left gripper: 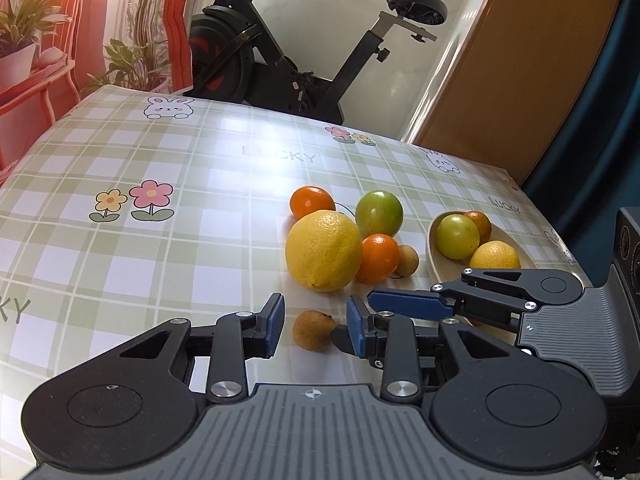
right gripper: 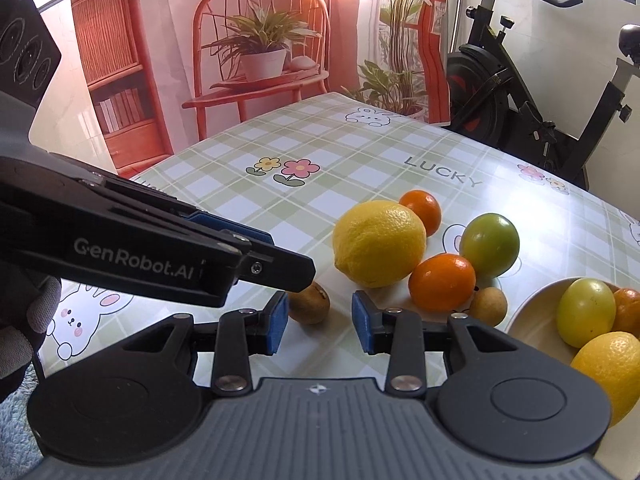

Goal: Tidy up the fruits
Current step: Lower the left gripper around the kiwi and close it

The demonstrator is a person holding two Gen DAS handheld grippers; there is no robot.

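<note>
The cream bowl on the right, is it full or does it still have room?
Partly filled: the cream bowl holds a green fruit, an orange and a lemon, with bare space left.

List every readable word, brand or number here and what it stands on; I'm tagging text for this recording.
"LUCKY": printed on the checked tablecloth, clearest at; also readable in the left wrist view at and.
"KY": cut-off end of another such print at the cloth's left edge.
"GenRobot.AI": white lettering on the side of the left gripper.
No numbers or other labels can be read.
</note>
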